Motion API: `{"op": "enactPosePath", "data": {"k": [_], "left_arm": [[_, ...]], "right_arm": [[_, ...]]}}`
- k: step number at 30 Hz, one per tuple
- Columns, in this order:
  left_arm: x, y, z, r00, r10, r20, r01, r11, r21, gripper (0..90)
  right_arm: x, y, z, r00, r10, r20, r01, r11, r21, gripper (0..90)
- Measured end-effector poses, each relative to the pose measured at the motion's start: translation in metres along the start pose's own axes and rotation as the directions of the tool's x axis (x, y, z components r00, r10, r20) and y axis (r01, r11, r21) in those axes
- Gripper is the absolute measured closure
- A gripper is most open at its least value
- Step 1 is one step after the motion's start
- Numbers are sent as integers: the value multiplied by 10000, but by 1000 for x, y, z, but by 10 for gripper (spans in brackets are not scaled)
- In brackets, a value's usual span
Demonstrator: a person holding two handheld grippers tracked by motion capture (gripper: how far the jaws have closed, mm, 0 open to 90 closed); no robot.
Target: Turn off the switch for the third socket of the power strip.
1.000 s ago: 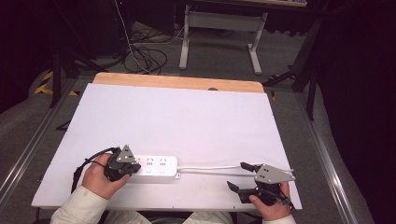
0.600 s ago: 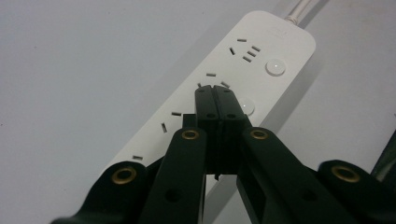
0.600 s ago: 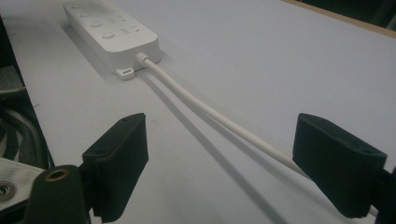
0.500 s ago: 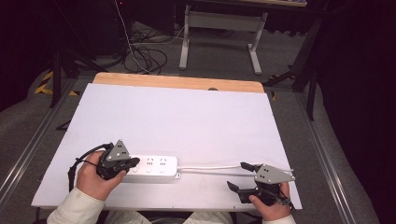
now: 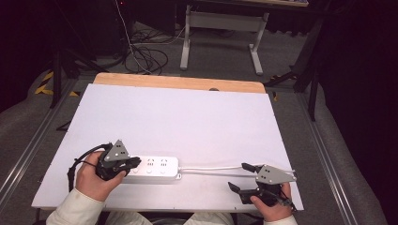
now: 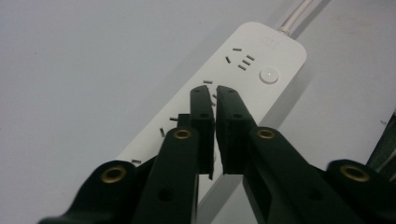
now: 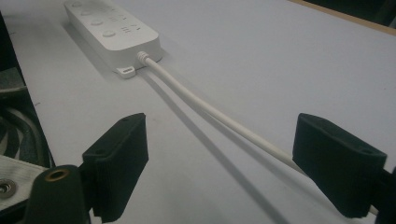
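Note:
A white power strip (image 5: 155, 167) lies near the front edge of the white table (image 5: 178, 117), and its white cable (image 5: 211, 168) runs off to the right. My left gripper (image 5: 133, 161) hovers over the strip's left end, pointing along it. In the left gripper view the strip (image 6: 261, 56) lies below my left gripper (image 6: 214, 91). Its jaws have just been opening and stand a thin slit apart with nothing between them. My right gripper (image 5: 238, 176) is wide open at the front right. In the right gripper view the cable (image 7: 210, 112) runs between the jaws of this gripper (image 7: 222, 135), untouched, from the strip (image 7: 112, 28).
A bare wooden strip (image 5: 178, 83) edges the table's far side. Beyond it, on the floor, are a desk frame (image 5: 220, 28) and loose dark cables (image 5: 141, 51). Metal rails (image 5: 28, 150) run along both sides of the table.
My left gripper has risen a little above the strip's left end and shifted slightly left. The right gripper and the strip have stayed where they were.

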State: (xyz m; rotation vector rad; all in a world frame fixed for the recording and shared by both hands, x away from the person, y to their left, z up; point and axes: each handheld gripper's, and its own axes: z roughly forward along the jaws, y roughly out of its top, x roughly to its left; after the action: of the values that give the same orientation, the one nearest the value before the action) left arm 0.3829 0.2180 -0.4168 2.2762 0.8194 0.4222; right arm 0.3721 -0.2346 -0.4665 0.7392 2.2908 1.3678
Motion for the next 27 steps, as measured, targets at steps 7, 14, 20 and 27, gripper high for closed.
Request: {"op": "enactPosePath", "data": {"k": [7, 14, 20, 27], "left_arm": [[5, -1, -4, 9999, -85, -74, 78, 9957, -927, 566], [11, -3, -10, 9994, -149, 309, 202, 9840, -1772, 340], [16, -6, -15, 9990, -368, 270, 423, 9690, -2436, 181], [23, -17, -25, 9964, -542, 656, 719, 9485, -3087, 138]], "right_arm": [[0, 0, 0, 10000, 0, -3, 0, 10000, 28, 183], [0, 0, 1, 10000, -25, -38, 25, 10000, 32, 183], [0, 0, 1, 10000, -19, -46, 19, 10000, 52, 183], [0, 0, 1, 10000, -25, -41, 25, 10000, 32, 181]]}}
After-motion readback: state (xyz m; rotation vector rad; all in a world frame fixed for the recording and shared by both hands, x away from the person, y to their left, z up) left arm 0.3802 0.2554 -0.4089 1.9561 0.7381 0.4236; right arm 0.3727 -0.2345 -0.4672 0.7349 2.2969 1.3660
